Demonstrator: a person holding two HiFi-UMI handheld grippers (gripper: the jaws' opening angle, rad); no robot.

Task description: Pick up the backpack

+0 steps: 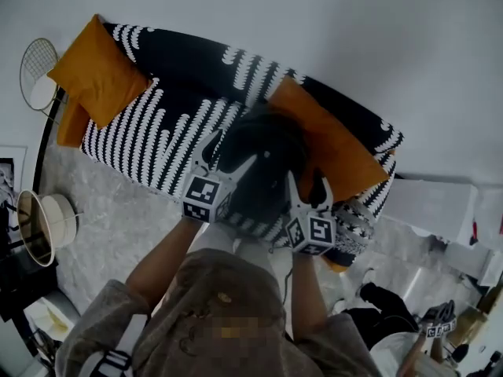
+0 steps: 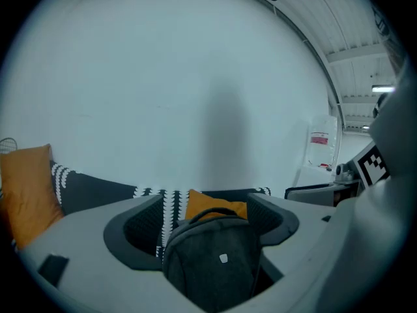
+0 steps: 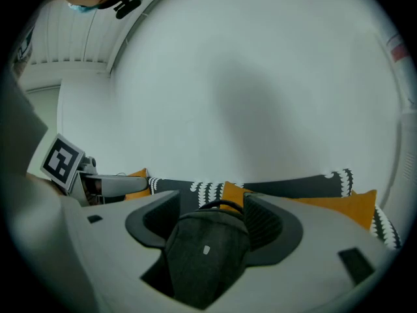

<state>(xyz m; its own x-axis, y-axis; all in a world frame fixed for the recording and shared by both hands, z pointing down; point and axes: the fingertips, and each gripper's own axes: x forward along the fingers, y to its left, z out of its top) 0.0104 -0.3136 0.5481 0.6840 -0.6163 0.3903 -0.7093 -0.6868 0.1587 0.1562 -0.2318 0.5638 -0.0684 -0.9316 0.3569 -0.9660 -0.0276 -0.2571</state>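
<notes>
Left gripper (image 1: 230, 152) and right gripper (image 1: 306, 183) both spread wide, clamping nothing; backpack (image 1: 263, 163) stands between them on sofa (image 1: 157, 124).
Bag lies dead ahead of each gripper, long axis upright, top handle uppermost against orange cushion (image 1: 326, 140). Left gripper flanks its left side, right gripper its right, neither clearly nearer. Straps and base hidden; whether any pad brushes the dark fabric, can't tell. Likely a two-sided squeeze next.
</notes>
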